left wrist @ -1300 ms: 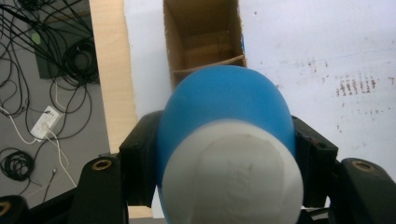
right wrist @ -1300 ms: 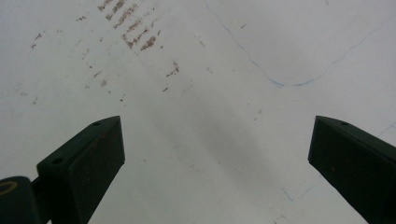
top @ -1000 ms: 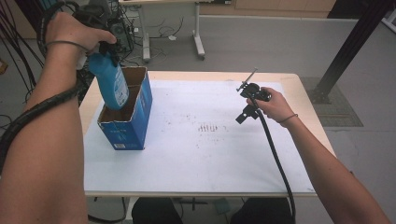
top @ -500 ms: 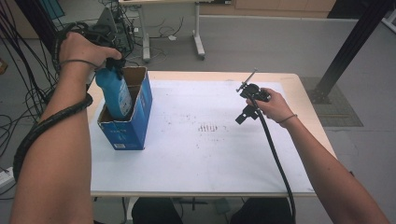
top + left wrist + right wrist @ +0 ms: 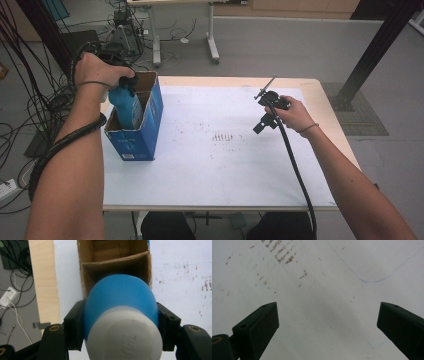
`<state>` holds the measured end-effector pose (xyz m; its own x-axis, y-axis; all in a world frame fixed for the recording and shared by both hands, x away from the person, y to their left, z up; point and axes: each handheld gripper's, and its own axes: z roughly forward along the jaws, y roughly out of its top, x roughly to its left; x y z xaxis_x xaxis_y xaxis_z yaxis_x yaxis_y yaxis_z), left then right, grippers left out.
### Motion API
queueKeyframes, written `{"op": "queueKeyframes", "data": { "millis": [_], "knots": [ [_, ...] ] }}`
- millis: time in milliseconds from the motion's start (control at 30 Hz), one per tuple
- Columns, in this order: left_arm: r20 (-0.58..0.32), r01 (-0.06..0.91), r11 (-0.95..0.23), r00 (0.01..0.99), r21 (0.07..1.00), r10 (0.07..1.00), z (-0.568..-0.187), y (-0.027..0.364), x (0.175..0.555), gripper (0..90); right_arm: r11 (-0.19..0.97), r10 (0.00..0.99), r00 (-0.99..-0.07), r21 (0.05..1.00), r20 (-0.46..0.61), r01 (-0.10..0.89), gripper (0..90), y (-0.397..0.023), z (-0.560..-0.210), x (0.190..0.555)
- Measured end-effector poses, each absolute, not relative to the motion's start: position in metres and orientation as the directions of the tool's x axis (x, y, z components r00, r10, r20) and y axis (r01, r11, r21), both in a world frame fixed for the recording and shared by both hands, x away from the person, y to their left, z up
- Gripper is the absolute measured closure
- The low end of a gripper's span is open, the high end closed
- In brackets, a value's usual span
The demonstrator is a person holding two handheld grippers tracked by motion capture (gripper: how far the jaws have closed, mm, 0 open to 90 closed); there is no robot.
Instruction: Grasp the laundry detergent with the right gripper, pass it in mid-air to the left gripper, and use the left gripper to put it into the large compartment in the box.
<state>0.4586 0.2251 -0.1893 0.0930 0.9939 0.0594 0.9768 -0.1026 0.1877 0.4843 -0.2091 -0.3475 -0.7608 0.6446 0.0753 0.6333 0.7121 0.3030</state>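
Bottle upright in my left claw, its lower half already inside the box.

Bottle here means the blue plastic bottle with a white cap (image 5: 125,340); its long axis runs straight down from my left gripper (image 5: 131,82), which clamps it by both pads just under the cap, and its base points into the near compartment of the blue cardboard box with a brown inside (image 5: 150,117) (a cardboard divider crosses the box just beyond). The way onward, as I judge it, is plain down, keeping the rounded blue shoulder off that divider and the side walls. My right gripper (image 5: 260,111) hangs well apart over the white table cover (image 5: 225,170), jaws spread wide on nothing.
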Motion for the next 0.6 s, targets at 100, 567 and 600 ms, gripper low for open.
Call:
{"op": "queueKeyframes", "data": {
  "millis": [100, 567, 600],
  "knots": [
    [0.057, 0.977, -0.097, 0.088, 0.189, 0.995, -0.197, 0.227, 0.459, 37.7, 0.709, 0.648, -0.758, 0.303, 0.078, 0.637, 3.7, -0.21, -0.348, 0.484],
    [0.059, 0.981, -0.076, 0.066, 0.179, 0.996, -0.233, 0.225, 0.457, 37.7, 0.71, 0.644, -0.76, 0.304, 0.085, 0.636, 3.9, -0.208, -0.35, 0.483],
    [0.059, 0.982, -0.076, 0.067, 0.175, 0.996, -0.236, 0.225, 0.457, 37.7, 0.708, 0.645, -0.759, 0.305, 0.086, 0.637, 3.9, -0.208, -0.35, 0.483]
  ]
}}
